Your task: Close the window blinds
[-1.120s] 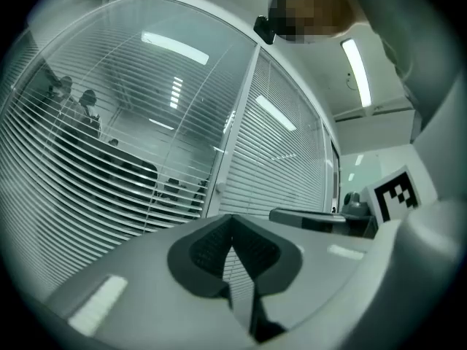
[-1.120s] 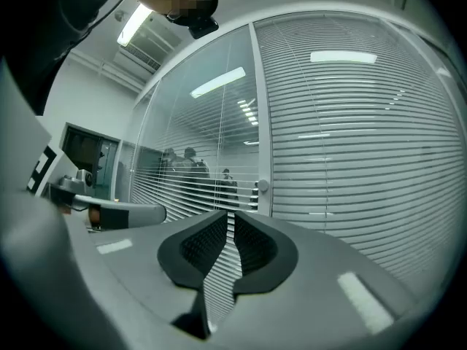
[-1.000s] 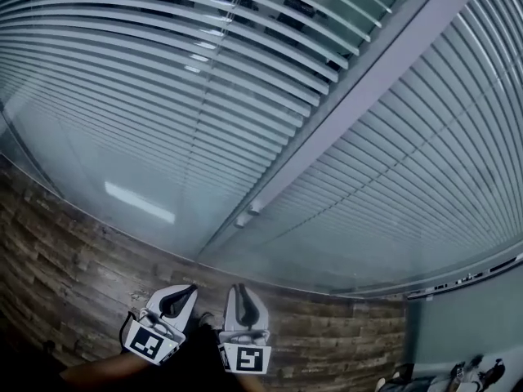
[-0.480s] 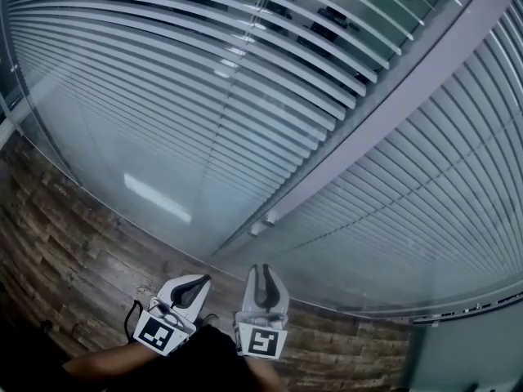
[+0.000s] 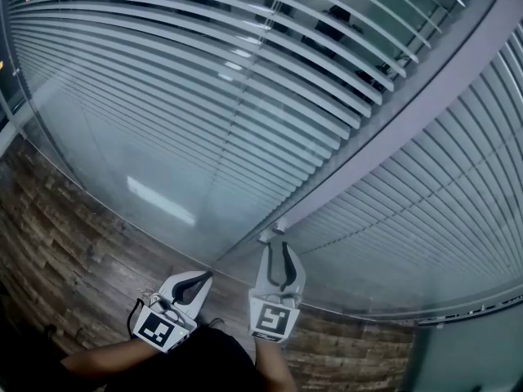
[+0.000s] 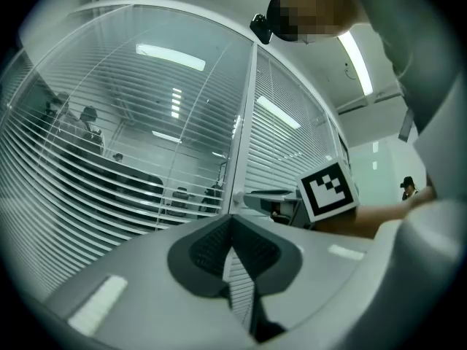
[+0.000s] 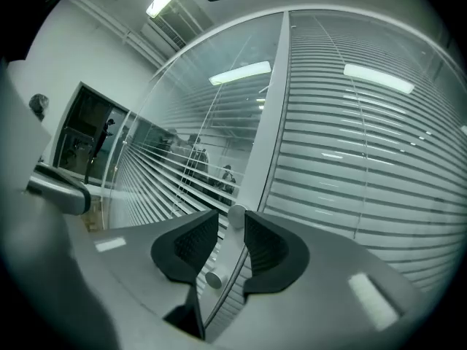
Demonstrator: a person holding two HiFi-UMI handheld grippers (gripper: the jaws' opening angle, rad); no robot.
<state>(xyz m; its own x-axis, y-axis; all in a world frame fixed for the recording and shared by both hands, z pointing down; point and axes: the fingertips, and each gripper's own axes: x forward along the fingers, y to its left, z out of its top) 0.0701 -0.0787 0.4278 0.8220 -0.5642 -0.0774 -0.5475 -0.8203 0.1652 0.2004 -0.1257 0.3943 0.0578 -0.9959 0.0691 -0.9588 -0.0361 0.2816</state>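
Slatted blinds hang behind glass: the left pane [image 5: 204, 96] has its slats tilted open, and the right pane [image 5: 425, 194] has them flat and shut. Between them runs a grey mullion [image 5: 392, 129] with two small round knobs [image 5: 280, 228] at its lower end. My right gripper [image 5: 280, 245] reaches up to these knobs. Its jaws have just been opening and stand open, with the upper knob [image 7: 236, 214] between the tips and the lower knob [image 7: 212, 279] deeper in the gap. My left gripper [image 5: 204, 278] hangs lower left, its pads [image 6: 219, 243] meeting, holding nothing.
A wood-plank floor [image 5: 73, 243] lies below the glass wall. People sit in the room beyond the left pane [image 6: 87, 122]. My right gripper's marker cube [image 6: 328, 189] shows in the left gripper view. A wall [image 5: 466, 349] stands at the lower right.
My right gripper has moved up to the mullion's knobs and its jaws have spread apart. The left gripper has shifted slightly forward.
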